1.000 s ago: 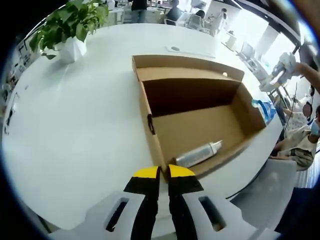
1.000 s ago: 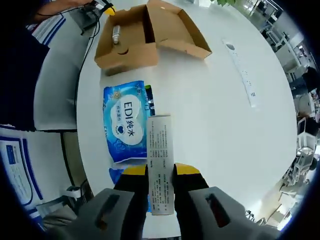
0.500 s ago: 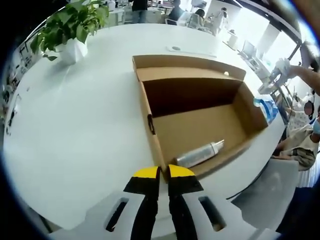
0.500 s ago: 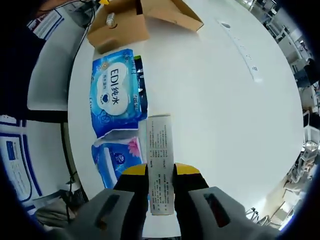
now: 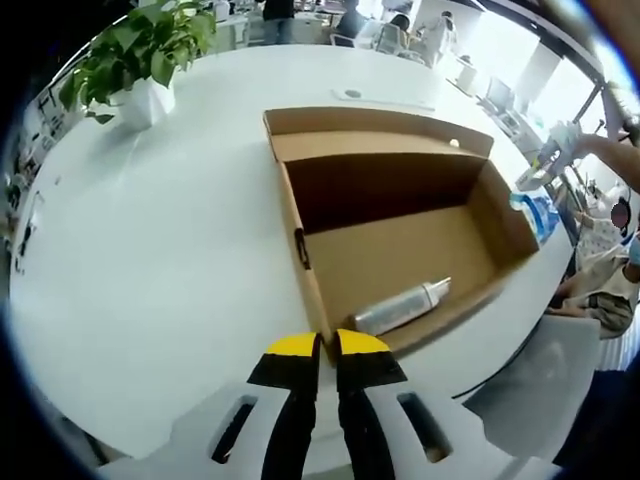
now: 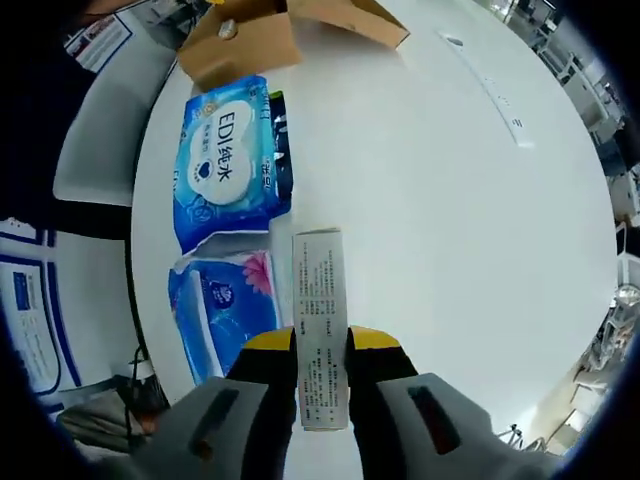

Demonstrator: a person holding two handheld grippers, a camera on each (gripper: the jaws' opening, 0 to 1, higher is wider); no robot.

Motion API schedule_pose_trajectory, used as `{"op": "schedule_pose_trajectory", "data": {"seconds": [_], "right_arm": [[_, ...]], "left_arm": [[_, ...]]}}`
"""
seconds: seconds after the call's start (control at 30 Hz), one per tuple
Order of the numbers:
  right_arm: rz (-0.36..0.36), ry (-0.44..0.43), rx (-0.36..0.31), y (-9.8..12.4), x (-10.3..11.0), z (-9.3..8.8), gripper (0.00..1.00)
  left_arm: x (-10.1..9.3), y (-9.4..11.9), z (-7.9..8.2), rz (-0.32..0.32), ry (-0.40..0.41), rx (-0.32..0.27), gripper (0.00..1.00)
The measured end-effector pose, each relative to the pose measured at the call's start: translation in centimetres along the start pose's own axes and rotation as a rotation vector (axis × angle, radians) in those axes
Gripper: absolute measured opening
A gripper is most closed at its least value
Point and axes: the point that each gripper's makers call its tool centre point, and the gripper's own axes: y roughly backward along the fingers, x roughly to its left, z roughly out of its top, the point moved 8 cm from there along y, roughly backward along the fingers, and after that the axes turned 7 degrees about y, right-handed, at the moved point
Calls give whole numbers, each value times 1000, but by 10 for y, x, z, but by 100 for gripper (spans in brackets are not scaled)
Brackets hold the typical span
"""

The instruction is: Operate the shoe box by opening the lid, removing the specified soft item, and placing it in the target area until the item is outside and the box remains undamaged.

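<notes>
The brown shoe box (image 5: 390, 255) stands open on the white table, its lid folded back flat. A silver bottle (image 5: 400, 307) lies on its floor near the front wall. My left gripper (image 5: 322, 345) is shut on the box's near corner wall. My right gripper (image 6: 321, 340) is shut on a flat white pack (image 6: 320, 300) printed with small text, held above the table. In the right gripper view the shoe box (image 6: 250, 40) sits far off at the top. A blue wipes pack (image 6: 228, 160) and a second blue pack (image 6: 220, 310) with a pink flower lie between it and the white pack.
A potted plant (image 5: 140, 55) stands at the table's far left. A white power strip (image 6: 490, 85) lies beyond the box. The table edge runs just left of the blue packs, with a grey seat (image 6: 100, 130) beyond. People sit at the far desks.
The right gripper view has drawn back from the box with the white pack in it, so the second blue pack now shows in full. The left gripper and box have not moved.
</notes>
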Motion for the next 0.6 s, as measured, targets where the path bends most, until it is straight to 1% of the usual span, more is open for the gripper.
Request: {"op": "schedule_pose_trajectory", "data": {"seconds": [0.1, 0.17, 0.3, 0.47, 0.6], "right_arm": [[2, -2, -4, -2, 1, -1, 16], [9, -1, -3, -4, 3, -2, 16], [9, 5, 1, -7, 5, -3, 17], [-1, -7, -5, -7, 3, -4, 17], [12, -12, -2, -7, 4, -6, 17]], "left_arm": [[0, 0, 0, 1, -3, 0, 2], [1, 0, 0, -3, 11, 0, 2], [1, -1, 1, -1, 3, 1, 2], [2, -1, 1, 2, 2, 3, 2], [2, -2, 1, 3, 1, 5, 2]]}}
